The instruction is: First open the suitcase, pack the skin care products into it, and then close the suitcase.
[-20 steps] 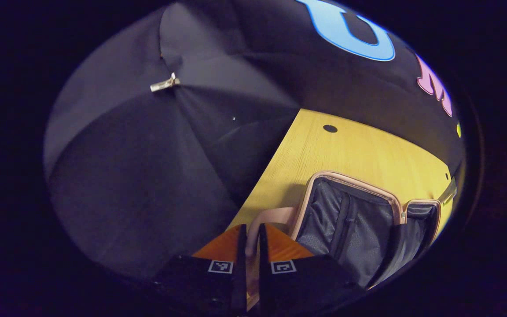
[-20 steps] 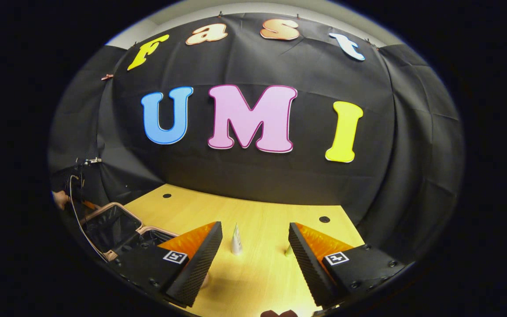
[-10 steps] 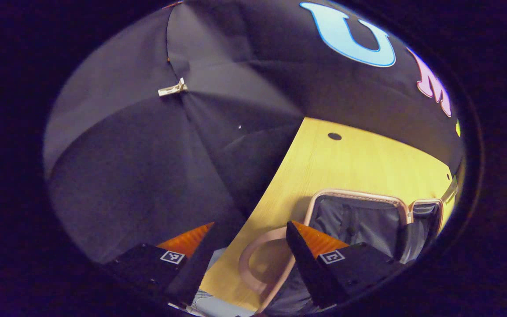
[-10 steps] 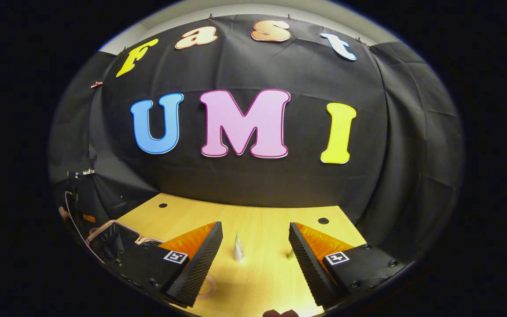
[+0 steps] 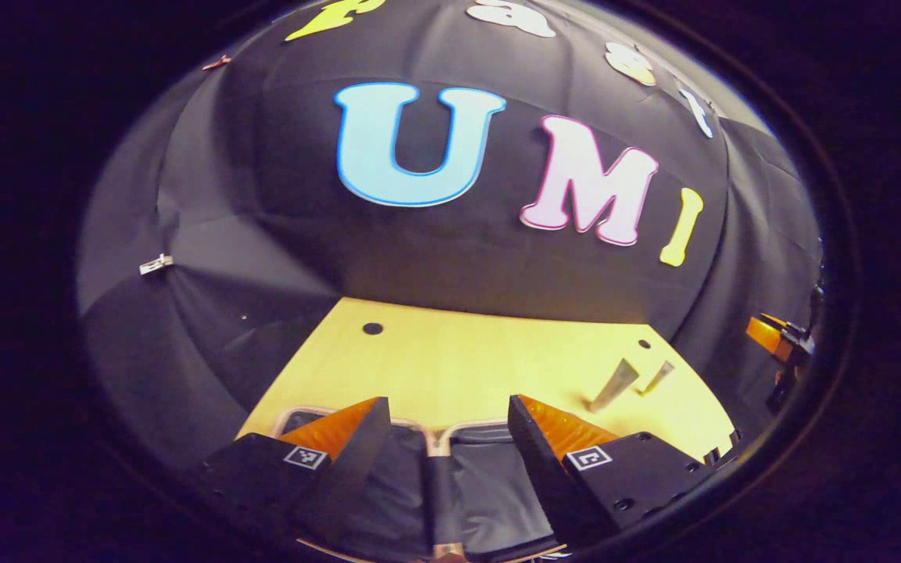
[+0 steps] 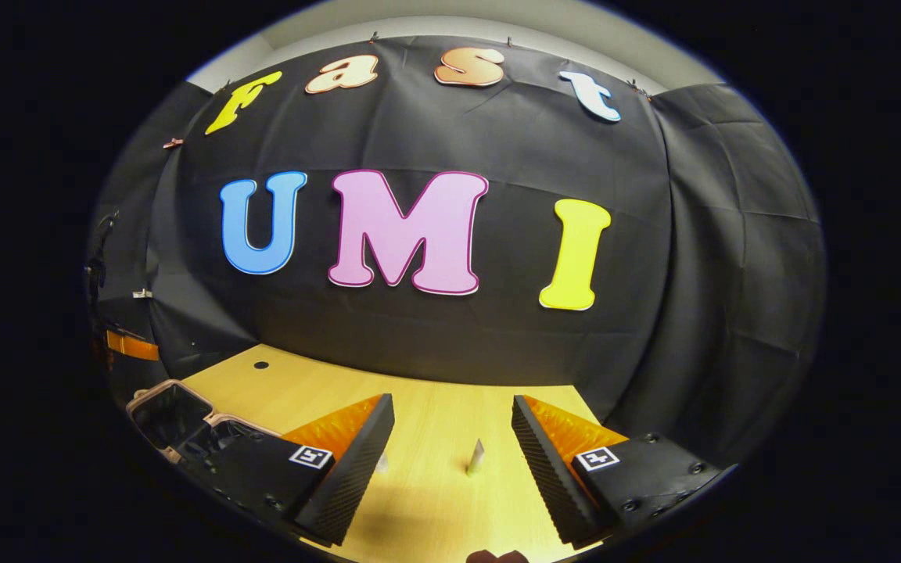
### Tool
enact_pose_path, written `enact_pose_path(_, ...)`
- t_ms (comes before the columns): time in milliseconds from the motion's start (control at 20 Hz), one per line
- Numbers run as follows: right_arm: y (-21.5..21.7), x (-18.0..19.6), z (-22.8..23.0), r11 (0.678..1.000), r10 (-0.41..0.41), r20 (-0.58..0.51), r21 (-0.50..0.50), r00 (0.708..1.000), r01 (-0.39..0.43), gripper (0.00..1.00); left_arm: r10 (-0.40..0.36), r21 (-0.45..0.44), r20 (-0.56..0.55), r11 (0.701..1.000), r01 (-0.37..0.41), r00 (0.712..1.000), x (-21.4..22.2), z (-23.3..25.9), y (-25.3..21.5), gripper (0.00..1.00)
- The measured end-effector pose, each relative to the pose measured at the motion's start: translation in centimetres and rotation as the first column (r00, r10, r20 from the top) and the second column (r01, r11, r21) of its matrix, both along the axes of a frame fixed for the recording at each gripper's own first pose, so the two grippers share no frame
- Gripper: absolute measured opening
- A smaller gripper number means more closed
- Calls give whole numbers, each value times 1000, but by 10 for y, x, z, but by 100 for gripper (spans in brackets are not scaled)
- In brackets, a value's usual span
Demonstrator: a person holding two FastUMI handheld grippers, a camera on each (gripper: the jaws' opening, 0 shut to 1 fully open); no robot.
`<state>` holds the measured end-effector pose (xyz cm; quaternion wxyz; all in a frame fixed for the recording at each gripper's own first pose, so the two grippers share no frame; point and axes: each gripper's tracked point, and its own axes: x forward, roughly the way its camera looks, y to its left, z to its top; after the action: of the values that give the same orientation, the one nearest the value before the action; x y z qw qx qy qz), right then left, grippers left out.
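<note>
The suitcase (image 5: 482,477) lies open on the wooden table right below my left gripper (image 5: 448,403), its dark lining and pink rim showing. That gripper is open and holds nothing. Two skin care tubes (image 5: 613,385) (image 5: 658,377) stand on the table to the right of the case. In the right gripper view, one tube (image 6: 475,457) stands just beyond the gap of my open right gripper (image 6: 453,400). A second tube (image 6: 382,463) is half hidden behind its left finger. The open suitcase (image 6: 169,407) sits at the far left of that view.
The yellow wooden table (image 6: 302,383) ends at the black cloth wall behind and on both sides. Small dark holes (image 5: 373,328) mark the tabletop near the back. Part of the other hand-held device (image 5: 780,338) shows at the right edge of the left gripper view.
My left gripper opened, let go of the suitcase's pink edge and swung from the side wall to face the back wall above the open case. The right gripper shifted slightly rightward along the tubes.
</note>
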<state>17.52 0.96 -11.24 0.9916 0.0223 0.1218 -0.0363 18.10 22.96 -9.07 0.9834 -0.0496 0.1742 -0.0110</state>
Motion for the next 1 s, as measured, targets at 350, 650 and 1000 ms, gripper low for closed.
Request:
enact_pose_path(350,-36,1,-40,998,60,-25,1,998,-60,96,-172,31,-122,984,177,978,55,-44,-192,96)
enact_pose_path(650,-75,1,-110,995,94,-93,24,991,-92,96,-180,2,-314,982,190,932,113,-142,-270,96)
enact_pose_path(1000,-107,16,-163,993,114,-173,53,978,-107,96,-92,6,-465,994,107,881,199,-253,-276,97)
